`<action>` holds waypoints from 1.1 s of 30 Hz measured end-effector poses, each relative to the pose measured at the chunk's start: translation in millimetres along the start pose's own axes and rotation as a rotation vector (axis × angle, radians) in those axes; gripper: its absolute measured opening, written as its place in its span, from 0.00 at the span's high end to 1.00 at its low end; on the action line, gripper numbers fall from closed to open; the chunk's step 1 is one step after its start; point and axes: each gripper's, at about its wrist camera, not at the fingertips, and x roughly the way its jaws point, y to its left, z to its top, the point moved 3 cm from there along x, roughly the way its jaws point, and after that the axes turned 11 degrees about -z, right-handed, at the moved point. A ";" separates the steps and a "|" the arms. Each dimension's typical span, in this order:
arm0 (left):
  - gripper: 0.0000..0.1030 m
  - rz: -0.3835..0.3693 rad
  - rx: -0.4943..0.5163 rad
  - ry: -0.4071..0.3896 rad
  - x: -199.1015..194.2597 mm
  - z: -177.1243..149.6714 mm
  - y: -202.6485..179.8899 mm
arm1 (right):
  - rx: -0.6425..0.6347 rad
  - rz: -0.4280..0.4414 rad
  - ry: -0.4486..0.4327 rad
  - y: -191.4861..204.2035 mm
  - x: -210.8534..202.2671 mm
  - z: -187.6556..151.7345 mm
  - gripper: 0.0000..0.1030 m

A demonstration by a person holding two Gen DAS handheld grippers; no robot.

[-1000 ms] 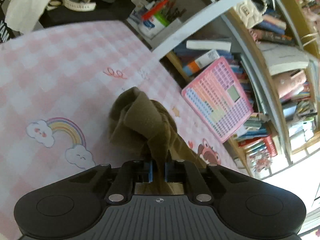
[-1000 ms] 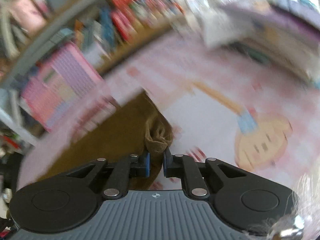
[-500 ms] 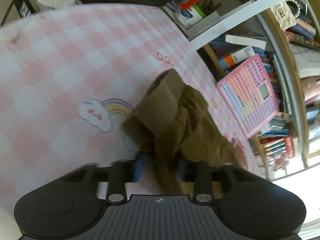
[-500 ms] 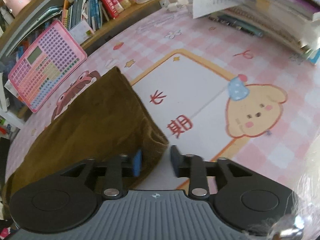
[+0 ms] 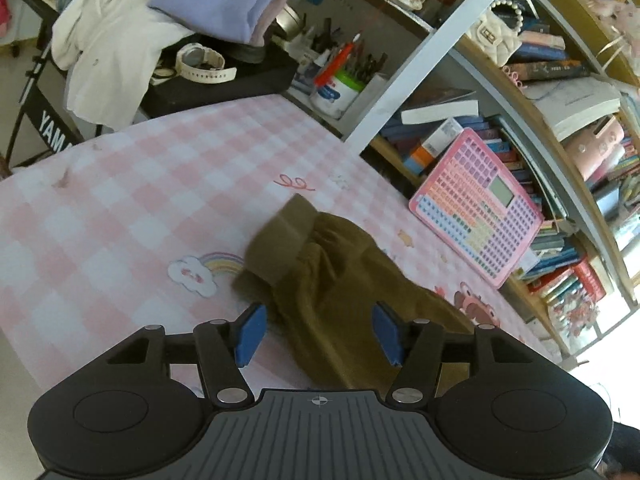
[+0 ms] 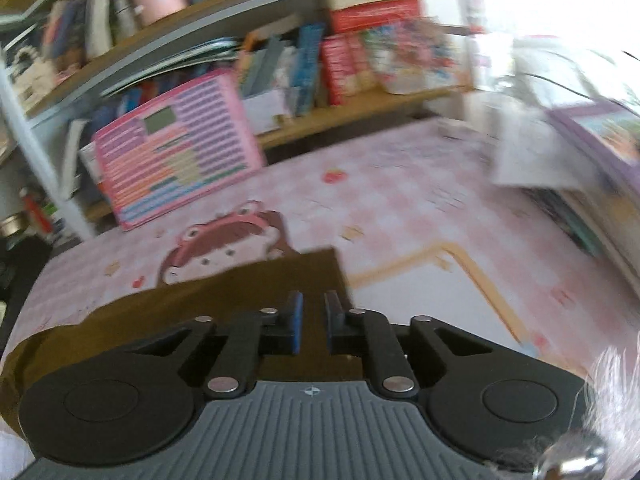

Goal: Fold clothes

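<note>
A brown pair of trousers (image 5: 332,280) lies on the pink checked table cover (image 5: 140,184), its waistband end bunched and folded over near a rainbow print. My left gripper (image 5: 316,334) is open and empty, just above the cloth's near part. In the right wrist view the same brown cloth (image 6: 224,292) lies flat under my right gripper (image 6: 312,320). Its blue pads stand close together with a narrow gap and nothing between them. This view is blurred.
A pink toy keyboard (image 5: 480,208) leans on the bookshelf (image 5: 560,128) at the table's far edge, also in the right wrist view (image 6: 176,164). A pen holder (image 5: 340,84), a watch (image 5: 200,64) and piled clothes (image 5: 112,44) lie at the far left. Books (image 6: 576,168) lie at the right.
Both grippers have let go of the brown cloth. The left one has opened wide and drawn back. The right one opened, then narrowed and moved over the flat cloth.
</note>
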 end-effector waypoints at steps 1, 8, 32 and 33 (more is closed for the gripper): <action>0.43 0.004 -0.004 -0.008 -0.3 -2.6 -4.5 | -0.017 0.015 0.013 4.0 12.2 6.1 0.93; 0.43 0.076 -0.021 -0.052 0.7 -27.1 -42.4 | -0.111 0.090 0.116 15.1 85.9 32.9 0.95; 0.39 0.168 0.002 0.021 55.7 -116.5 -149.9 | -0.507 0.363 0.125 -44.4 37.5 -22.0 0.95; 0.39 0.166 0.009 0.028 57.6 -117.9 -153.2 | -0.511 0.359 0.135 -45.7 40.9 -26.8 0.94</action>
